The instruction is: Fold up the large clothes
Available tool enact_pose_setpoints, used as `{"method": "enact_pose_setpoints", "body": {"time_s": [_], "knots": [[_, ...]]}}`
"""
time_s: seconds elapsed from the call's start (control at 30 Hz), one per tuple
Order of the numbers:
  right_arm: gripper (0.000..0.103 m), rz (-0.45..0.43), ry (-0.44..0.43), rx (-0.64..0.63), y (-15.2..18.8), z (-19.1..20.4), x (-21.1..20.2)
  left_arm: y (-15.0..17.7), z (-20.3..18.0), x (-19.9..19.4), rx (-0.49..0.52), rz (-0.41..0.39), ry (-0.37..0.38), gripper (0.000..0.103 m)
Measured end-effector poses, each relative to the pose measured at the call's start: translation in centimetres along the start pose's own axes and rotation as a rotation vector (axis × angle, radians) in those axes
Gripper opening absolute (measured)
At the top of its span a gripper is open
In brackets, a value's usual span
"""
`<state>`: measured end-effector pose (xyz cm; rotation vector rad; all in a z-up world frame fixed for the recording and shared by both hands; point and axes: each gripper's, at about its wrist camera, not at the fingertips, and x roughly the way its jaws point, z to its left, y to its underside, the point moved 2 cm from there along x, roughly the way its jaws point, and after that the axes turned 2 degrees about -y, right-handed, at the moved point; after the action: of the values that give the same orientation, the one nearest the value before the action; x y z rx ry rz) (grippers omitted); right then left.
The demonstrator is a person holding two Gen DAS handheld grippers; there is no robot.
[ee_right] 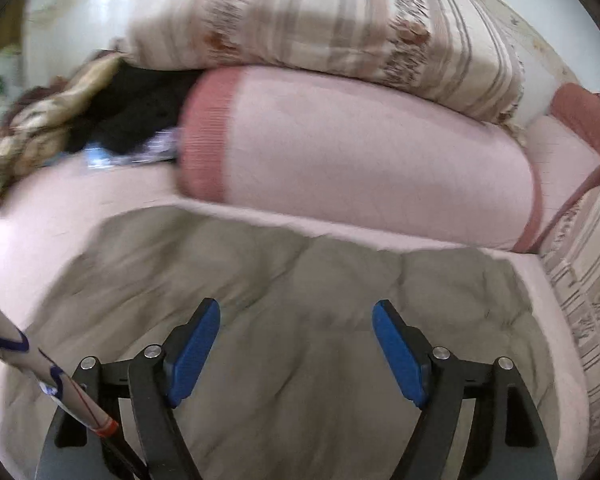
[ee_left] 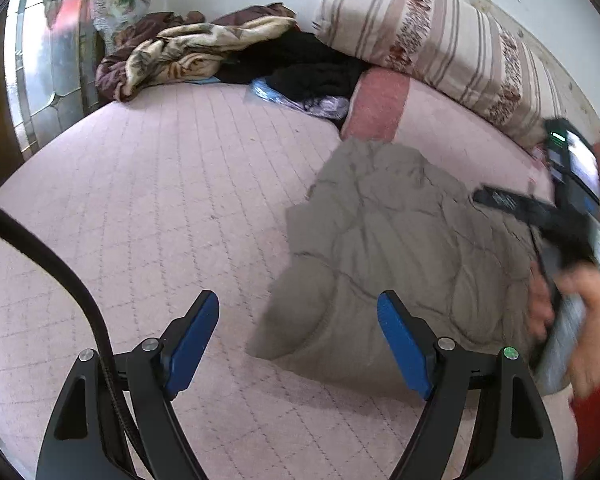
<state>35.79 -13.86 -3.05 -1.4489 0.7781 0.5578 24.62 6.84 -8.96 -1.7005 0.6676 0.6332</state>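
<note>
1. On the pink quilted bed cover point(ee_left: 160, 208) lies a grey-green padded garment point(ee_left: 400, 248), spread in a rumpled, roughly rectangular shape on the right half of the left wrist view.
2. From the right wrist camera the same garment point(ee_right: 300, 288) fills the lower middle, its far edge just short of a long pink bolster point(ee_right: 360, 160) with a darker rose band at its end.
3. A striped beige and pink quilt point(ee_right: 340, 20) is piled on top of the bolster.
4. The left gripper point(ee_left: 298, 344) has its blue pads spread wide with nothing between them; it hangs over bare cover, its right pad over the near corner of the garment.
5. The right gripper point(ee_right: 296, 348) is likewise spread wide and grips nothing; only the garment's surface lies beneath it.
6. At the right edge of the left wrist view, a hand point(ee_left: 580, 320) with a red sleeve holds the other gripper's handle; this part is blurred, so details are unclear.
7. At the far side of the bed sit a brown and cream patterned blanket point(ee_left: 188, 52) and, beside it, a heap of black clothing point(ee_left: 300, 68).
</note>
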Motion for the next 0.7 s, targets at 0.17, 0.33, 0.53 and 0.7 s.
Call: {"method": "enact_pose_setpoints", "body": {"time_s": [0.17, 0.33, 0.53, 0.7], "knots": [[0.076, 0.045, 0.013, -0.088, 3.7, 4.6, 1.5, -0.1, 1.5, 0.1, -0.032, 0.013, -0.027, 0.081], [0.08, 0.098, 0.038, -0.101, 3.0, 4.7, 3.0, 0.2, 1.6, 0.1, -0.016, 0.021, -0.052, 0.081], [0.078, 0.022, 0.074, -0.018, 1.6, -2.4, -2.6, 0.5, 1.3, -0.7, 0.009, 0.002, -0.08, 0.081], [0.078, 0.103, 0.204, 0.189, 4.3, -12.9, -2.3, 0.4, 1.3, -0.4, -0.013, 0.024, -0.083, 0.081]]}}
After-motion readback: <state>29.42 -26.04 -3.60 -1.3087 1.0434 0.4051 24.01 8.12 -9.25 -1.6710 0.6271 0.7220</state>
